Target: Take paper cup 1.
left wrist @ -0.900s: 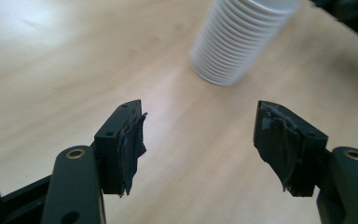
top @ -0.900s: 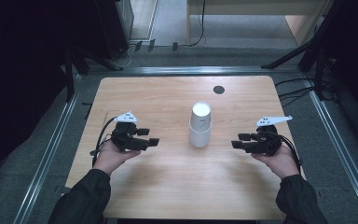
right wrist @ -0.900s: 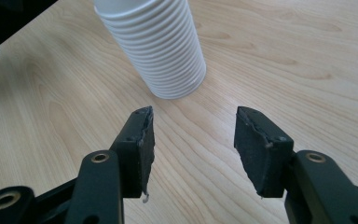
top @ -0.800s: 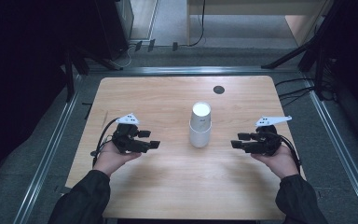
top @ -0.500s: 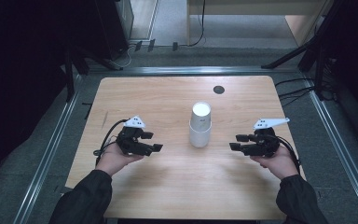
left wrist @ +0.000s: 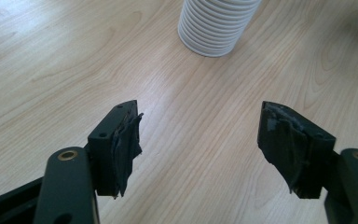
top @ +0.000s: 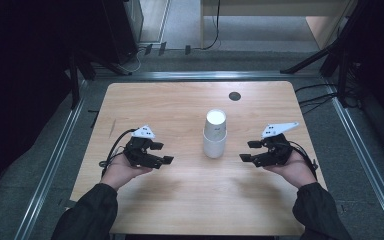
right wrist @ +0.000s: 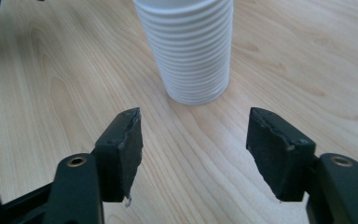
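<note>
1. Desk (top: 180, 100): light wood, bare but for the items listed below.
2. Stack of white paper cups (top: 215, 134): found upright near the middle of the desk, between the two grippers and apart from both. No cup was seen separated from the stack.
3. Left gripper (top: 163, 153): held low over the desk, pointed toward the stack. Its fingers (left wrist: 121, 140) were released, with nothing between them.
4. Right gripper (top: 246, 151): held likewise on the opposite side. Its fingers (right wrist: 123, 144) were spread apart and empty, with the stack just ahead of them.
5. Dark round disc (top: 234, 96): set in the desk beyond the stack, untouched.
6. Progress, as judged: approach made, no grasp yet taken, and handling of the stack wholly left to do.
</note>
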### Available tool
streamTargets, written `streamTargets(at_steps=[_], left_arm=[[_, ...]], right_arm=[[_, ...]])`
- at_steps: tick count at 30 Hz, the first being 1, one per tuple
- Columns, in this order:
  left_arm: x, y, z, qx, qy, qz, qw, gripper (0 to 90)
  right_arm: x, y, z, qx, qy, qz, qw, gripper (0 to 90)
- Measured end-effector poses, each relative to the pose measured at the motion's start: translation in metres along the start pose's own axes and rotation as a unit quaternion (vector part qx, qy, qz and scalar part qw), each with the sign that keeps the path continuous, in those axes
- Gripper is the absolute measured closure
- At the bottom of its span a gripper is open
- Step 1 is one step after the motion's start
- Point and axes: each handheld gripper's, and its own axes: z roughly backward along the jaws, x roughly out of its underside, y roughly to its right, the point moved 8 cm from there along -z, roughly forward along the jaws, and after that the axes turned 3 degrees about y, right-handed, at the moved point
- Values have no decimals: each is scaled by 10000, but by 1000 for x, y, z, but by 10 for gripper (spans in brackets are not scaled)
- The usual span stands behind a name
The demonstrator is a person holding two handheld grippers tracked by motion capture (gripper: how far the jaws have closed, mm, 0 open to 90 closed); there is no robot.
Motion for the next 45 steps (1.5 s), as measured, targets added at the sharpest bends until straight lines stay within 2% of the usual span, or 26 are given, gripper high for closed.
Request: streamTargets(at_steps=[5,6,9,10,13,23,29,32,38,45], left_arm=[[1,-2,1,32,-2,70,10000,272],[1,-3,2,44,21,108,9999,272],[0,-3,2,53,21,119,9999,271],[1,-2,0,61,-21,87,9999,271],[0,1,0,57,-36,19,10000,271],[0,4,0,124,-39,-34,9999,270],[1,4,0,142,-47,-48,9999,268],[1,4,0,153,-45,-41,9999,267],[1,5,-1,152,-62,-78,9998,266],[1,6,-1,176,-65,-103,9998,265]], right_arm=[[-11,-1,2,-82,-211,232,9995,346],[-19,1,2,-84,-316,353,9988,341],[-29,2,2,-117,-391,458,9981,338],[-39,2,2,-174,-490,573,9970,331],[-52,3,1,-250,-578,726,9954,325],[-86,6,-4,-453,-814,1133,9892,298],[-102,5,-10,-687,-960,1235,9853,274],[-109,3,-14,-779,-950,1255,9844,261],[-118,-3,-24,-816,-1099,1403,9806,251],[-125,-7,-34,-859,-1155,1467,9787,250]])
